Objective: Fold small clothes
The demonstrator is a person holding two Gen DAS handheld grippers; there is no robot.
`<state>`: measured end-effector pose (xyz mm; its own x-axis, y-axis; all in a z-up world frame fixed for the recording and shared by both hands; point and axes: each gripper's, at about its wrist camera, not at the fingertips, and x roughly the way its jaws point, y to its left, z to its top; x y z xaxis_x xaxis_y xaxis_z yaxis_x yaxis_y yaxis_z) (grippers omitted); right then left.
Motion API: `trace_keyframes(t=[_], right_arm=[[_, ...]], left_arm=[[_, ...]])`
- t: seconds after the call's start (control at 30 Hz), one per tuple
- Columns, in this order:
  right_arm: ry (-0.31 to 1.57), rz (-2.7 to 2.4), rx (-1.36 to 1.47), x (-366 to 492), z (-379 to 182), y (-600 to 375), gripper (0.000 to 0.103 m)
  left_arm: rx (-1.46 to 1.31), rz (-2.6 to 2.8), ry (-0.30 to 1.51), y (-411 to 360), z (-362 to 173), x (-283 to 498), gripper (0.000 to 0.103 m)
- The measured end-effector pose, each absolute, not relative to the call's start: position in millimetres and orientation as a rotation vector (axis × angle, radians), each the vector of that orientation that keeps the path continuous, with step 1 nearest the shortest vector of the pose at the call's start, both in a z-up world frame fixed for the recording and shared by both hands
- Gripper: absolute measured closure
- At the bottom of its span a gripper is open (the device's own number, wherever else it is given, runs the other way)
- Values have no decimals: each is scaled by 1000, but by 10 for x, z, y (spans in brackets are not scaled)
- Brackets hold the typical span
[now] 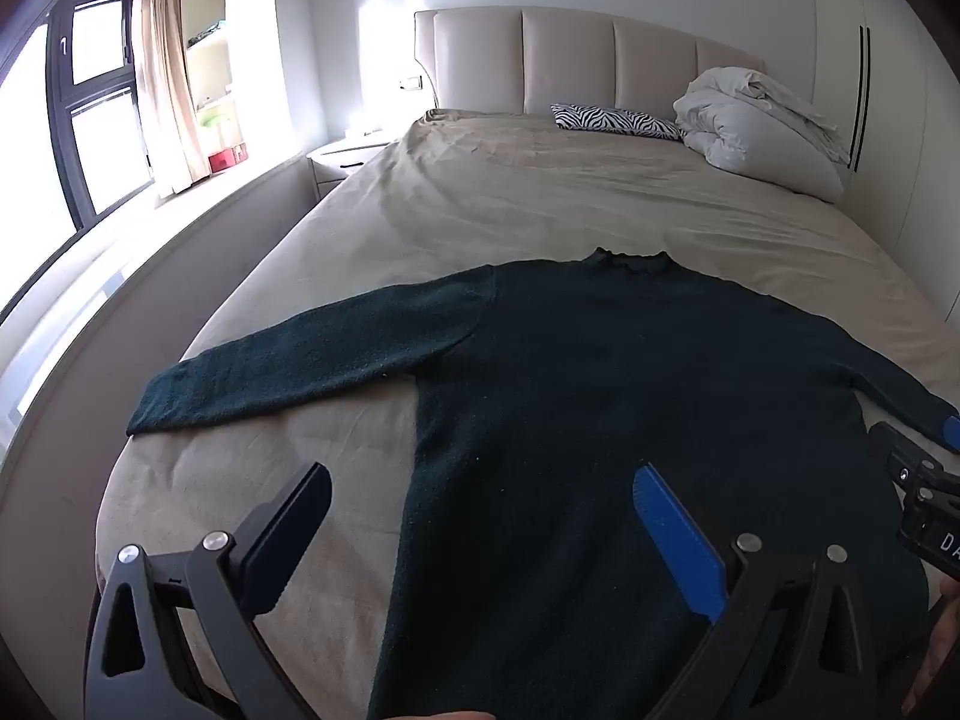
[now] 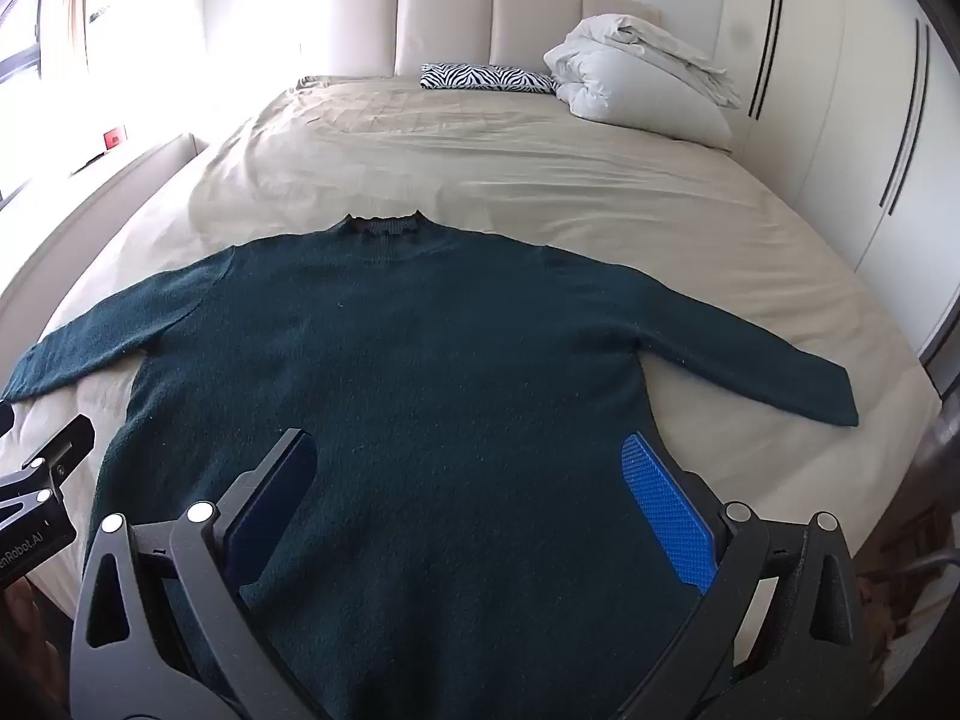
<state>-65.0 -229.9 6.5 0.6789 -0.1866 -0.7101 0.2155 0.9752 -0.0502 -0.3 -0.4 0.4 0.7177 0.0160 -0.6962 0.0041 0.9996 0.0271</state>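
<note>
Left gripper (image 1: 480, 534): jaws spread wide, nothing held; one finger hangs above the bare bed sheet (image 1: 540, 192), the other above the lower body of the sweater (image 1: 600, 390). Right gripper (image 2: 474, 492): jaws likewise spread wide and empty, both fingers hanging above the lower body of the sweater (image 2: 420, 360).

Item: one dark green knitted sweater, laid flat and face down or face up (cannot be told) on the bed, collar (image 2: 381, 223) pointed toward the headboard (image 2: 480, 18), left sleeve (image 1: 288, 360) and right sleeve (image 2: 750, 354) stretched outward. No fold is judged to have been made yet.

Other contents: zebra-print pillow (image 2: 486, 77) and bundled white duvet (image 2: 642, 84) at the head of the bed, well apart from the sweater.

Risks noted:
- Sheet may be pinched together with the knit if a hem or sleeve is gripped too deeply, so that bedding is dragged into the fold.
- Only the upper layer may be caught, leaving the body skewed.
- Soft mattress and loose knit are judged likely to let the cloth bunch or slide, giving an uneven fold.
- Sleeves lie near the bed edges and could be pulled over the side.
</note>
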Motion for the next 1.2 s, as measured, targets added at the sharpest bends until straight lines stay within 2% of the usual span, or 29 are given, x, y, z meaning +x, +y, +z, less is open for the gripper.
trace_keyframes(t=[1.2], right_arm=[[806, -225, 31, -626, -81, -2279, 0]], left_arm=[[38, 10, 772, 33, -36, -40, 0]])
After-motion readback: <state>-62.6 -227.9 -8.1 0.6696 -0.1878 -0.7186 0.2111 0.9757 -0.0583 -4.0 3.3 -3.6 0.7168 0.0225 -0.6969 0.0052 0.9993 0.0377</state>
